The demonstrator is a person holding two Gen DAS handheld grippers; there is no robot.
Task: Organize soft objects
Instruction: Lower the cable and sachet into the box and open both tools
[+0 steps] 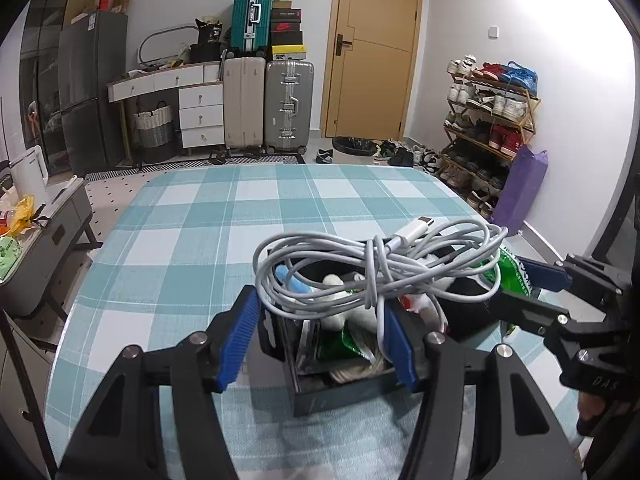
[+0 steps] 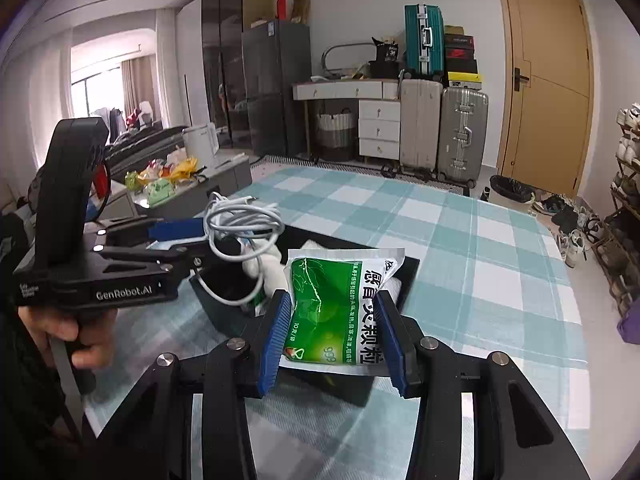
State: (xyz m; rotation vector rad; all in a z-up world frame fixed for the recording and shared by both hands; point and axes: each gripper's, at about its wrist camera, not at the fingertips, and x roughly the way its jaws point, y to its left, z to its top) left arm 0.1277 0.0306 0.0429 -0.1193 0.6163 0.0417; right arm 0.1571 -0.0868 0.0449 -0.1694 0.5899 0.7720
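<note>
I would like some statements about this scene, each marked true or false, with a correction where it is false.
1. The right gripper holds a green sachet between its fingers. True.
2. The left gripper holds a coiled red rope. False: it holds a bundle of grey-white cable.
3. The black box stands on a tablecloth with teal and white checks. True.
4. The black box is empty. False: a white soft item and a green packet lie in it.
5. The door in the background stands open. False: it is closed.
</note>
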